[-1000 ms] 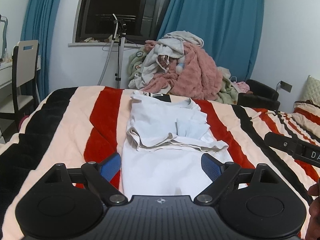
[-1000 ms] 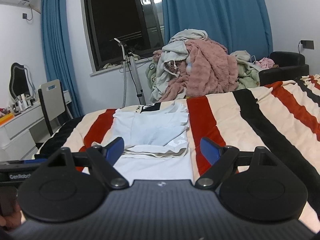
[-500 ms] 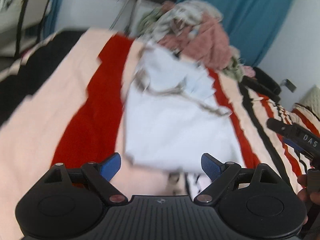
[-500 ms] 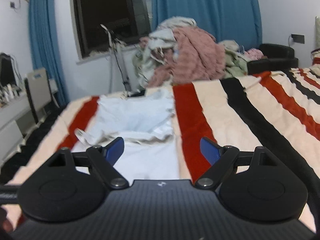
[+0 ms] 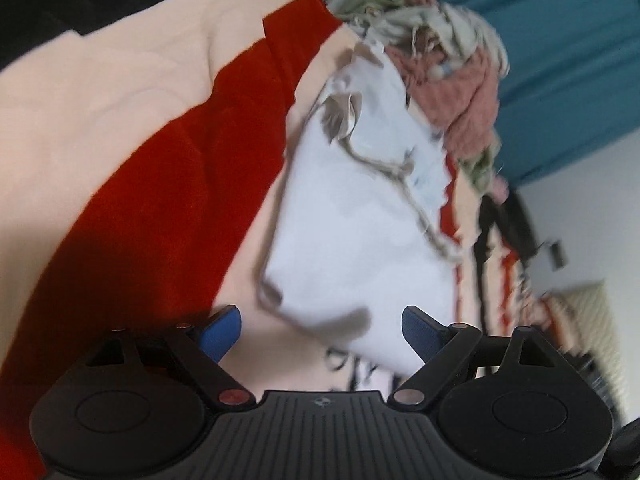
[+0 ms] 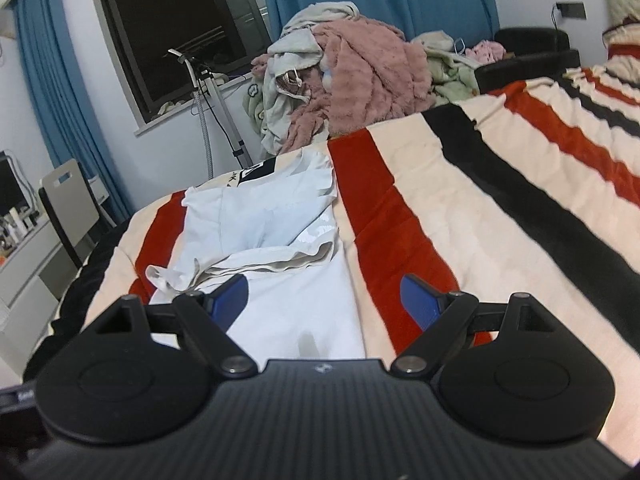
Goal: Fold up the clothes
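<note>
A white T-shirt (image 5: 360,232) lies on the striped bed, its upper part folded over the lower part, a beige hem across its middle. My left gripper (image 5: 320,330) is open and empty, tilted down just above the shirt's near left corner. In the right wrist view the same shirt (image 6: 280,248) lies ahead and left. My right gripper (image 6: 326,298) is open and empty, over the shirt's near right edge.
The bed cover (image 6: 500,208) has red, cream and black stripes. A heap of clothes with a pink blanket (image 6: 360,72) is piled beyond the bed. A chair (image 6: 68,204) and desk stand at the left; a stand (image 6: 212,100) is by the window.
My left gripper has tipped downward and rolled, closing in on the shirt's near left corner. My right gripper has dropped lower and nearer to the shirt's right edge. Both stay open.
</note>
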Action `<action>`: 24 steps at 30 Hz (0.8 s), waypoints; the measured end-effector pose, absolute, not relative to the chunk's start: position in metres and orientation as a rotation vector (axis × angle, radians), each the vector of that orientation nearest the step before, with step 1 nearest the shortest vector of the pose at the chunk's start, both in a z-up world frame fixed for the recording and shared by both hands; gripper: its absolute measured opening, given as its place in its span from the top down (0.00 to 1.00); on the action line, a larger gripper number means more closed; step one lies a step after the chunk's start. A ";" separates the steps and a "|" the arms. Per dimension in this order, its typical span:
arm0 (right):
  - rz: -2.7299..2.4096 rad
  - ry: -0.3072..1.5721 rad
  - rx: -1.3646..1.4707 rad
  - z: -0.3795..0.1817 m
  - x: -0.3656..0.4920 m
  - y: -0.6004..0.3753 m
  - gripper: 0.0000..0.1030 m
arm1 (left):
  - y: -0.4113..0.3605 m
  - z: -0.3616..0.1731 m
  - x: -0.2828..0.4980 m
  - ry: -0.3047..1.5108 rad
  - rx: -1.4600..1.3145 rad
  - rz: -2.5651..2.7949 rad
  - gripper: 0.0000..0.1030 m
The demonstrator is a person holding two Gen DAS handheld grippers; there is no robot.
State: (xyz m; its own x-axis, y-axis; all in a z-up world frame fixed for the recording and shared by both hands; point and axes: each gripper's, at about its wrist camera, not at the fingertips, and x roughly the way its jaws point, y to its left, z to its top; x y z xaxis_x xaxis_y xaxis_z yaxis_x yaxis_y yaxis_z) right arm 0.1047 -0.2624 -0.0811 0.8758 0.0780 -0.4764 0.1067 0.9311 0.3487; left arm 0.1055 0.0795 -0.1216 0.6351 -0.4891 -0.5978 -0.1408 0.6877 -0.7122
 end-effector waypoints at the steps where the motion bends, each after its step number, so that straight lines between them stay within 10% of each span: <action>1: -0.015 0.510 0.383 -0.082 0.105 -0.263 0.18 | 0.082 -0.122 0.106 0.859 -0.840 -0.246 0.16; 15: 0.063 0.633 0.740 -0.106 0.099 -0.280 0.17 | 0.089 -0.144 0.122 0.861 -1.012 -0.218 0.40; 20: 0.148 0.714 0.935 -0.126 0.098 -0.274 0.16 | 0.093 -0.149 0.127 0.855 -1.021 -0.165 0.81; 24: 0.263 0.744 1.091 -0.140 0.097 -0.263 0.16 | 0.093 -0.145 0.125 0.830 -1.011 -0.165 0.91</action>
